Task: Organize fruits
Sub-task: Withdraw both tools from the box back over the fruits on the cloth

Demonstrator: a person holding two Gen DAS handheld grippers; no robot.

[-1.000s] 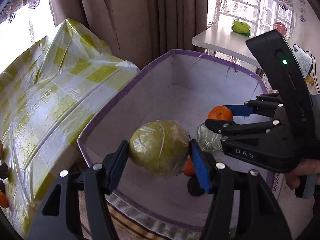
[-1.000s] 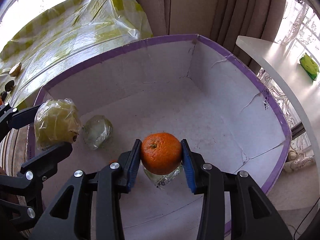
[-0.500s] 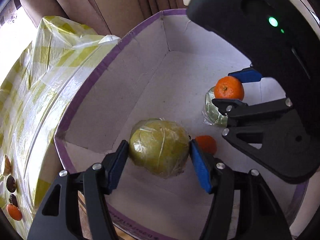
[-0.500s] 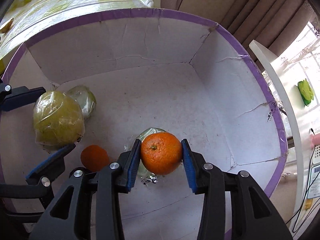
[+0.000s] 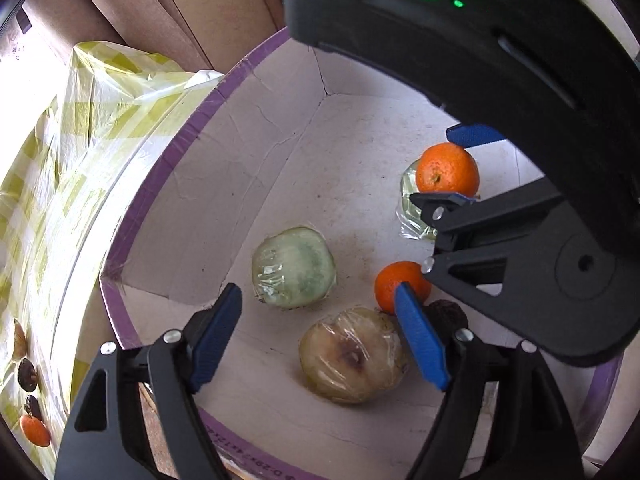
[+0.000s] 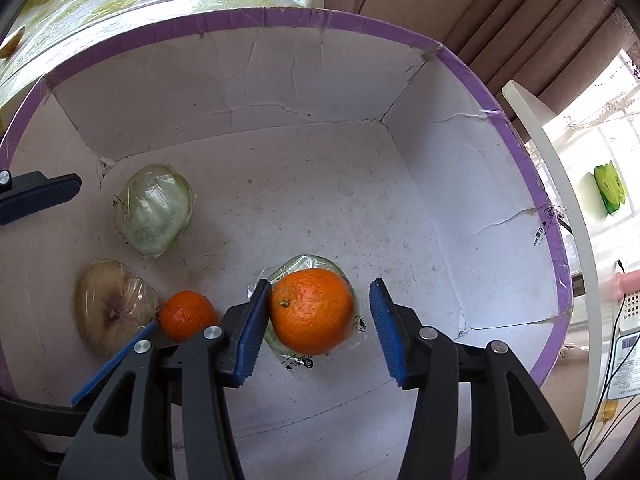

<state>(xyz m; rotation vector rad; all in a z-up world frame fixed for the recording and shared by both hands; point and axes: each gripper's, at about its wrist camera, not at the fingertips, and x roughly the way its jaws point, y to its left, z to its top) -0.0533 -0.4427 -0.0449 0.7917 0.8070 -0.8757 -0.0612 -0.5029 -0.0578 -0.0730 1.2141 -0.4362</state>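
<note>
Orange (image 6: 311, 310), lower centre, sits atop a wrapped fruit (image 6: 304, 268) in the box (image 6: 520, 152); right tool (image 6: 318, 334) opening, its left pad still touching. Left tool (image 5: 320, 344) opening, empty. Risk: the orange rolls off.

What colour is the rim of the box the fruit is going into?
Purple; the box rim shows best in the right wrist view.

Little can be read. The box (image 5: 224, 432) has inverted print on its purple near rim, something like "0-29-24", too distorted to trust. Small black marks stand on its right wall (image 6: 544, 232), and a barcode label (image 6: 626, 356) lies outside; both are illegible.
</note>
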